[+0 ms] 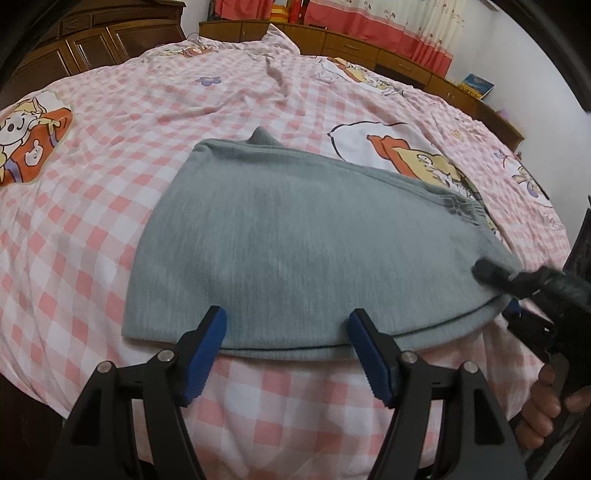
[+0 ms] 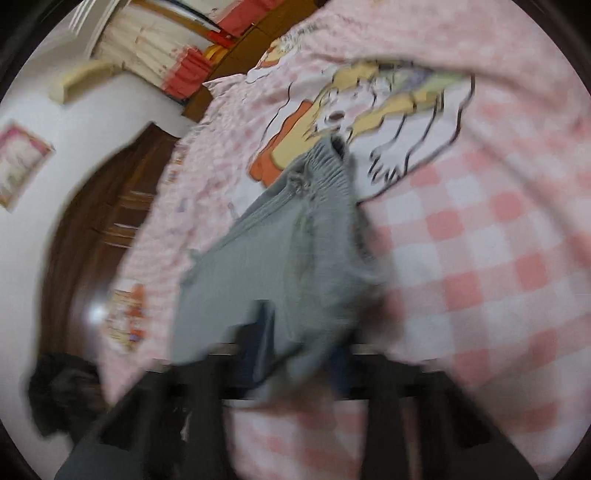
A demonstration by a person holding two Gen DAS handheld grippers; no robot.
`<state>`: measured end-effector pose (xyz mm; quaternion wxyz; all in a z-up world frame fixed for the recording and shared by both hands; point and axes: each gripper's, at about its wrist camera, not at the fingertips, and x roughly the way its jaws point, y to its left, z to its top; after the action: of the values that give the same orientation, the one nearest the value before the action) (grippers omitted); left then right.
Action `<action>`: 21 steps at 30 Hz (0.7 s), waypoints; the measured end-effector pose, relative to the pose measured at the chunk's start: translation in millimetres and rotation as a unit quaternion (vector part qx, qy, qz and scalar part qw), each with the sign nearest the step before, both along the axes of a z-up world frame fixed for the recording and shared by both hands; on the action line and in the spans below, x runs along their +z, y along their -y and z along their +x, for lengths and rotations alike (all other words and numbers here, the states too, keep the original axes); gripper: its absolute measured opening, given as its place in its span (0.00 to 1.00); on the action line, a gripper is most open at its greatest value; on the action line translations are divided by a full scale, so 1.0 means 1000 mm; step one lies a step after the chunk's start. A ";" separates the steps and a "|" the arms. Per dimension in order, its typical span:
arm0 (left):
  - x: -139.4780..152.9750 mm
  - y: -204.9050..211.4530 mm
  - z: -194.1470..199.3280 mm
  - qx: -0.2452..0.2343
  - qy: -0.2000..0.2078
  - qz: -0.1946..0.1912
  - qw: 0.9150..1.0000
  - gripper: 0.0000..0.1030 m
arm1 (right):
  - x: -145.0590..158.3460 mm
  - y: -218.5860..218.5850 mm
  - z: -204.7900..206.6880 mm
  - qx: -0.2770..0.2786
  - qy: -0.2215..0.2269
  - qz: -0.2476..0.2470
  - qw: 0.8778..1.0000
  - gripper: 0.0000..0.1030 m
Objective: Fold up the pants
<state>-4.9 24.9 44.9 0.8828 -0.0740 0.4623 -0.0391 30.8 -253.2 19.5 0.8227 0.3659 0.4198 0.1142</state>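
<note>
Pants [image 1: 295, 236], grey, are lying folded on the bed [image 1: 147, 110], near its front edge, w/ the elastic waistband [image 1: 461, 206] sitting at the right end. Sheet is pink-and-white check w/ cartoon prints.

Left tongs [image 1: 288, 332] are hovering at the near hem of the pants, jaws standing wide apart, blue pads [image 1: 207, 354] either side of the fabric edge, gripping nothing.

Right tongs [image 1: 495, 273] are showing in the left view as a black, blurred shape at the right end of the pants, beside the waistband corner, w/ a hand [image 1: 546, 406] wrapped round the handle below. In the right wrist view the picture is badly smeared: right tongs [image 2: 295, 343] are sitting at the bottom w/ grey cloth bunched between and over the fingers [image 2: 258, 339], waistband [image 2: 321, 170] stretching away ahead. Looks like cloth is lying in the jaws, but can't tell if they're clamping it or how far apart they are.

Wooden cabinets [image 1: 110, 48] and red-trimmed curtains [image 1: 369, 22] are standing behind the bed.
</note>
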 end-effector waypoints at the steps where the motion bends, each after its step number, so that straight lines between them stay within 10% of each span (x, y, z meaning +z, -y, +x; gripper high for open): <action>1: 0.002 -0.004 -0.001 0.003 0.002 -0.010 1.000 0.70 | 0.008 -0.004 -0.003 -0.003 0.015 -0.019 1.000 0.15; 4: 0.012 -0.024 -0.006 0.021 0.015 -0.030 0.999 0.70 | 0.039 -0.028 -0.003 0.010 0.051 -0.129 0.990 0.14; 9: 0.025 -0.069 -0.010 0.075 0.030 -0.042 0.996 0.70 | 0.086 -0.096 0.005 0.082 0.115 -0.314 0.939 0.13; 21: 0.006 -0.163 -0.023 0.172 0.025 -0.056 0.983 0.70 | 0.082 -0.270 -0.002 0.293 0.231 -0.488 0.789 0.12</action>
<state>-28.4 187.6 51.0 0.8821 -0.2007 0.4175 0.0860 28.9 16.6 101.8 0.8912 -0.2620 0.3046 0.2107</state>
